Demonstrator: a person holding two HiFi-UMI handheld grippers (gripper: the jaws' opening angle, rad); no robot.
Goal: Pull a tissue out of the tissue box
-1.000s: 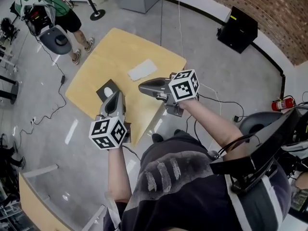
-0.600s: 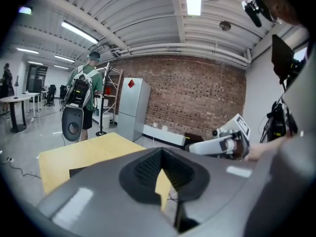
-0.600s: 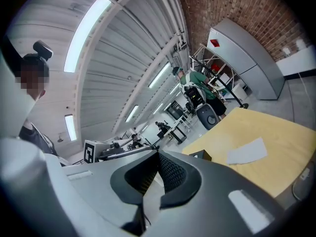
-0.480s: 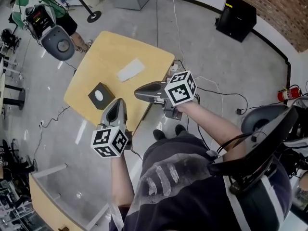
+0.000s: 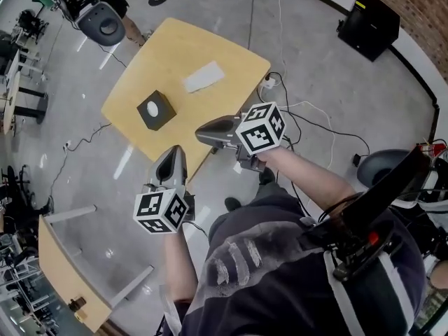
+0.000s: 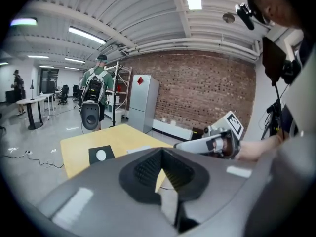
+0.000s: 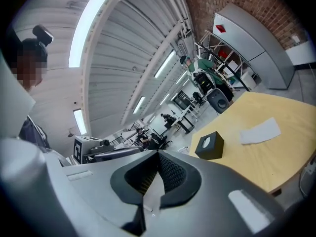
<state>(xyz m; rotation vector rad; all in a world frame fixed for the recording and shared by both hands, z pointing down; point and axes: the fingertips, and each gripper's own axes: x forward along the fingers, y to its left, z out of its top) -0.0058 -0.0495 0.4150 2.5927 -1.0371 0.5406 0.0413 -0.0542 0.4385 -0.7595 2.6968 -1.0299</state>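
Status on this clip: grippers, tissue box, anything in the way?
Left gripper and right gripper both shut, empty. Tissue box on the table, neither gripper touching it; loose tissue lies beside it. Nothing in the way.

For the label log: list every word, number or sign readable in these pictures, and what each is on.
No words or numbers can be read.
Marker cubes: black-and-white squares, no letters.
Red diamond sign on the grey cabinet: too small to read.
Yellow label on the black case: too blurred.
Tissue box: no print shows.
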